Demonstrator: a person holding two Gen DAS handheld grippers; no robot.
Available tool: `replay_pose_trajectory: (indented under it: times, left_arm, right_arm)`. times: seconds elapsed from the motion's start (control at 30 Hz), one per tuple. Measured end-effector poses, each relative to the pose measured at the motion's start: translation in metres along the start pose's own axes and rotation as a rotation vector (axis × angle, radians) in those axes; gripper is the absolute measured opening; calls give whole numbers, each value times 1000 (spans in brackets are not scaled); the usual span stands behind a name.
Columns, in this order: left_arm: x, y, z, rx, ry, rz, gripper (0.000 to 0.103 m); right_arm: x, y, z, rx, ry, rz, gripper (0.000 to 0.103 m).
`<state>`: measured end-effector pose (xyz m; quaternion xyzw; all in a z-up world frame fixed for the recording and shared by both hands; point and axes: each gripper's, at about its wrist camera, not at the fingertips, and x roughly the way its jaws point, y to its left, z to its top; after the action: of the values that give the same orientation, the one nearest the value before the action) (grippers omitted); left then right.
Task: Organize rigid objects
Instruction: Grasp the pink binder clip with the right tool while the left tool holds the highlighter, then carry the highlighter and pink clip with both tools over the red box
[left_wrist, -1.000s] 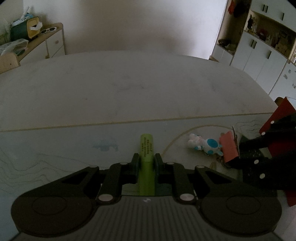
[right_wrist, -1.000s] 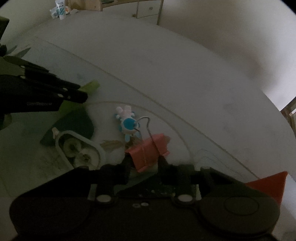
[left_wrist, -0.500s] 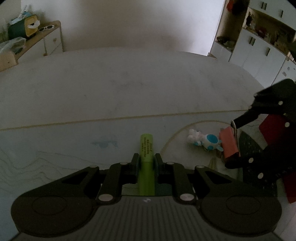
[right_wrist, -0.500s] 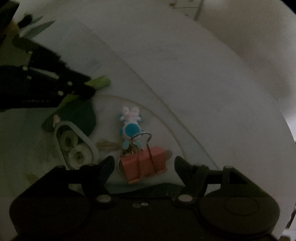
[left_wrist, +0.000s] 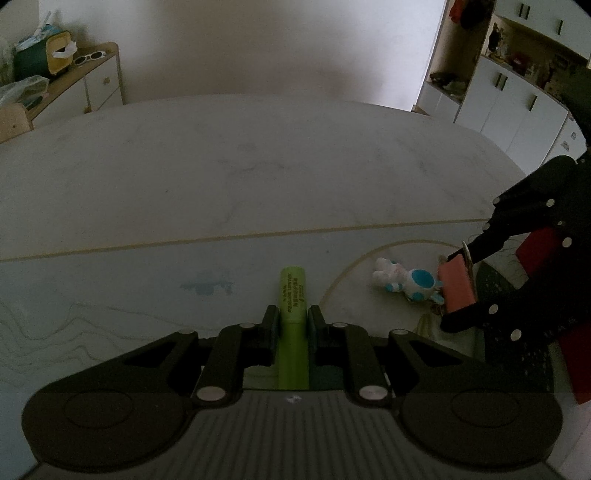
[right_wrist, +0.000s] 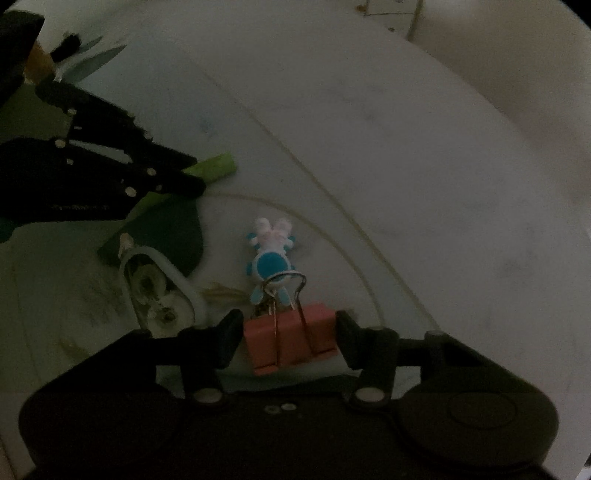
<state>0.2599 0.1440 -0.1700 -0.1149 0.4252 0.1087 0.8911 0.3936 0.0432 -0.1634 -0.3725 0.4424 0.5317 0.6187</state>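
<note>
- On the pale table, nearest the right gripper, lies a red binder clip; its wire handle arches over the foot of a small blue-and-white toy just beyond.
- Left of the clip sits a clear oval case with pale round things inside, its far end overlapping a dark green piece. A thin cord curves across the table past the toy.
- The right gripper points steeply down. Its jaws have just been closing and stand part open, one finger on each side of the clip; the left finger seems to meet the clip's edge, the right looks just clear, and in this dim light I cannot tell whether the pads press.
- The left gripper tilts down at the table with its jaws closed on a green marker, which sticks out forward between the fingertips above the table.
- From the left wrist camera the toy and clip lie off to the right, with the right gripper over them.
- Far back stand a wooden cabinet with sunglasses and a tissue box on top, and white cupboards at right.
</note>
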Motion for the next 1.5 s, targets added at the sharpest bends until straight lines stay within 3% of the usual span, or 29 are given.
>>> replay_pose_trajectory:
  times: [0.4,0.77,1.23,1.5]
  left_arm:
    - [-11,8,3,-37,-1,-39,16]
    - [-43,1,-1,-31,-36,-84,16]
    - [-98,-36,9,2,-82,-144,16]
    - [-119,-85,20,55,-110,-204,16]
  right_arm:
    - [-44,15,-37,239,-100,-107,52]
    - [-99,19,-78,520,-326,-106,52]
    - [-165,44,-121,619,-415,-229,52]
    - [-191,40,-161,672,-435,-304,52]
